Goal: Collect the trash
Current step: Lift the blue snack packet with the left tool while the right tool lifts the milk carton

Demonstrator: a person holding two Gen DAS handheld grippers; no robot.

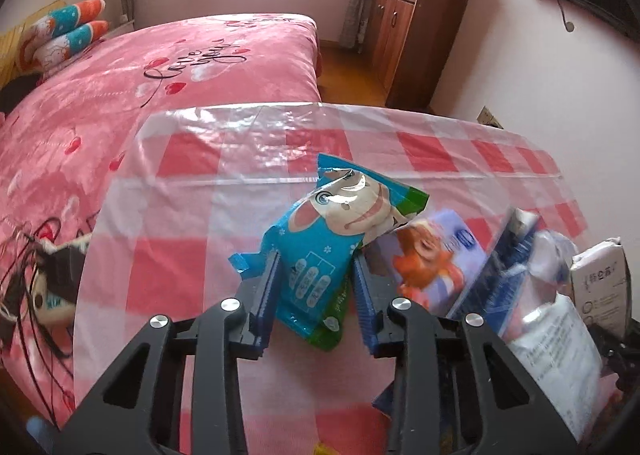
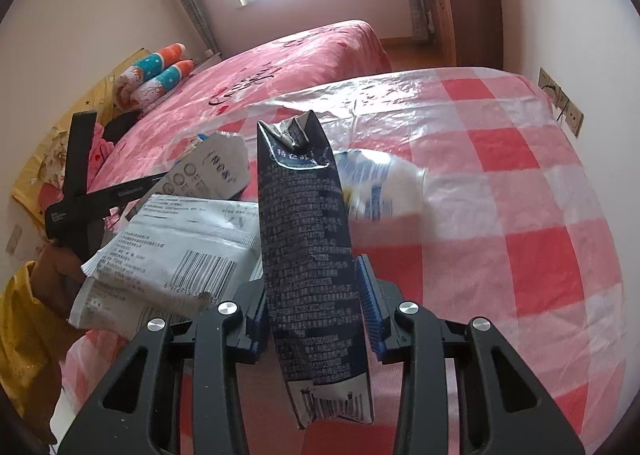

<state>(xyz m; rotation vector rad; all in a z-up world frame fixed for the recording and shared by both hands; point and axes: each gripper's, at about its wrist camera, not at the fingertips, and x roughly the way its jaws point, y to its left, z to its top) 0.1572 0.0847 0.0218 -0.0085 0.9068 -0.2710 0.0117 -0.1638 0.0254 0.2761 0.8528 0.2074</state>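
My left gripper is shut on a blue snack wrapper with a cartoon face, held above the red-and-white checked table cover. A purple cartoon wrapper lies just right of it. My right gripper is shut on a dark navy milk carton, upright between the jaws. White printed wrappers with a barcode and a grey carton sit to its left. A blurred white-and-blue packet lies on the table cover beyond.
A bed with a pink cover stands left of the table, with striped pillows at its head. A brown wooden cabinet stands by the far wall. The other handle and a yellow-sleeved hand are at the left.
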